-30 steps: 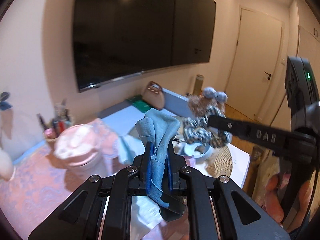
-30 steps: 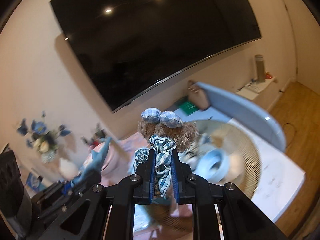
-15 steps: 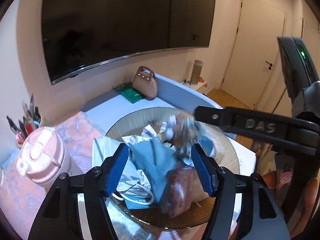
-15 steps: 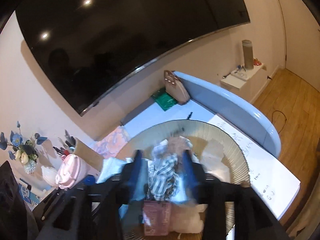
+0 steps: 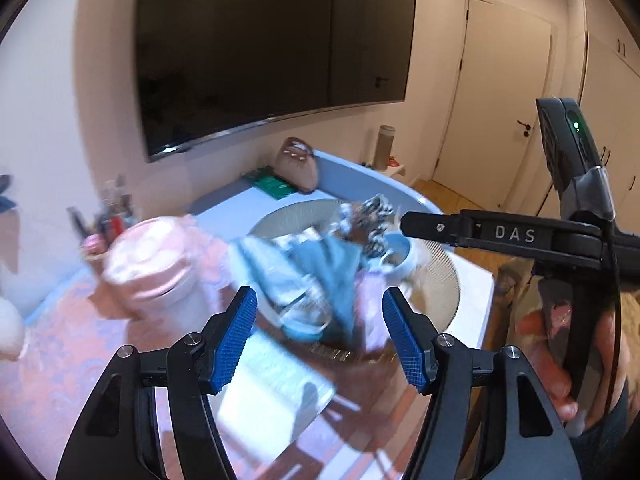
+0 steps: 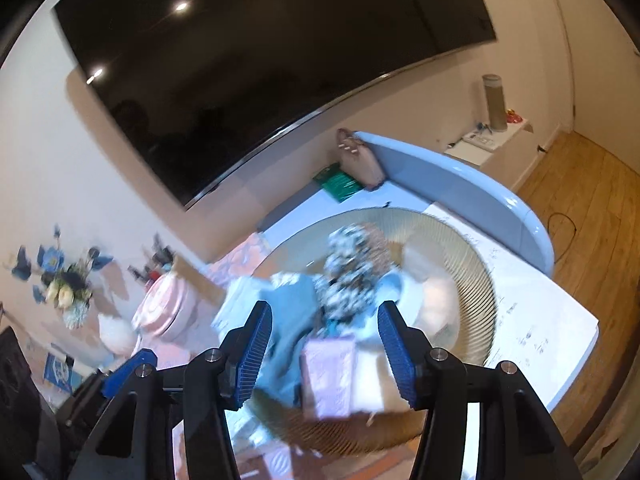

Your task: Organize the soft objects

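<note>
Blue cloth [image 5: 332,280]: crumpled, centre frame, lying in the basket [image 5: 444,276].
Checked doll [image 6: 352,268]: blurred, mid-frame, lying just right of the cloth.

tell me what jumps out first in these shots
A huge dark TV fills the wall above the table. Below it, a round woven tray holds a heap of soft things, a blue cloth and a checked doll on top, with both grippers open just short of it.

One basket [image 6: 476,276], one blue cloth [image 6: 294,316], one checked doll [image 6: 352,264], one pink pouch [image 6: 328,376], one pink jar [image 5: 148,272], one handbag [image 5: 298,164], two grippers [image 5: 316,332] [image 6: 324,352].
</note>
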The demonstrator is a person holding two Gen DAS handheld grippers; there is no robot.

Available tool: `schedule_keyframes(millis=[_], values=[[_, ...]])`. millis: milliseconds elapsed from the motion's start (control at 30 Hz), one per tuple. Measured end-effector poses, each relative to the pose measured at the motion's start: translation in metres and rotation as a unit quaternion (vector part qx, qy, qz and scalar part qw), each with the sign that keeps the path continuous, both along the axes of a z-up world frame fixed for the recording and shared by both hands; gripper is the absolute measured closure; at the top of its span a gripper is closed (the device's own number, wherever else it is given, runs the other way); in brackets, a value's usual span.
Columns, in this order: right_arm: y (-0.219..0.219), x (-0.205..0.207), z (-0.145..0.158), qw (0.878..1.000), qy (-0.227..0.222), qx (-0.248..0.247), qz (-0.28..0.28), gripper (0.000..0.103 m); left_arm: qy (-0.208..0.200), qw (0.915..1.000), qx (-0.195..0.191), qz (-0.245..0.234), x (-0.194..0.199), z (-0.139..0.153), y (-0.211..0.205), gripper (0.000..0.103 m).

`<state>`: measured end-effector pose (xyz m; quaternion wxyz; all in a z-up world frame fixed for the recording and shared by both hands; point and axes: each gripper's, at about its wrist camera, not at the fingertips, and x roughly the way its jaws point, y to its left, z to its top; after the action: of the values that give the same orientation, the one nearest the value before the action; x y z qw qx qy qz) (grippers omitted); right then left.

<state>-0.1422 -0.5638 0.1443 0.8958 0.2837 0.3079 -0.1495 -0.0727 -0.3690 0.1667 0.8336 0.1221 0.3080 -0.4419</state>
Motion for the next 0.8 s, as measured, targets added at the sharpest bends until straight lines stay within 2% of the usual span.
schedule_keyframes(millis=[100,267,367,433,467,567,667,800], values=[[0.037,0.003,0.007,0.999,0.003,-0.028,0.029,0.049,-0.008,0.9995,-0.003,0.032,-0.002,0.004,0.042,0.040],[0.100,0.014,0.015,0.994,0.010,-0.070,0.084,0.048,0.003,0.9958,-0.022,0.089,0.004,0.012,0.122,0.040],[0.146,0.023,0.019,0.989,0.008,-0.089,0.121,0.047,-0.002,0.9894,-0.027,0.143,0.007,0.017,0.174,0.040],[0.174,0.027,0.015,0.986,0.004,-0.085,0.144,0.046,-0.007,0.9824,-0.025,0.185,0.009,0.018,0.207,0.040],[0.194,0.032,0.011,0.983,0.004,-0.084,0.164,0.046,-0.011,0.9782,-0.022,0.206,0.010,0.017,0.220,0.040],[0.251,0.045,-0.003,0.972,0.013,-0.111,0.206,0.045,-0.029,0.9550,-0.011,0.295,0.011,0.011,0.267,0.038],[0.301,0.058,-0.019,0.961,0.018,-0.136,0.239,0.045,-0.027,0.9389,-0.013,0.343,0.010,0.002,0.303,0.028],[0.348,0.078,-0.040,0.953,0.014,-0.173,0.250,0.045,-0.033,0.9128,-0.012,0.407,0.010,-0.024,0.344,0.028]])
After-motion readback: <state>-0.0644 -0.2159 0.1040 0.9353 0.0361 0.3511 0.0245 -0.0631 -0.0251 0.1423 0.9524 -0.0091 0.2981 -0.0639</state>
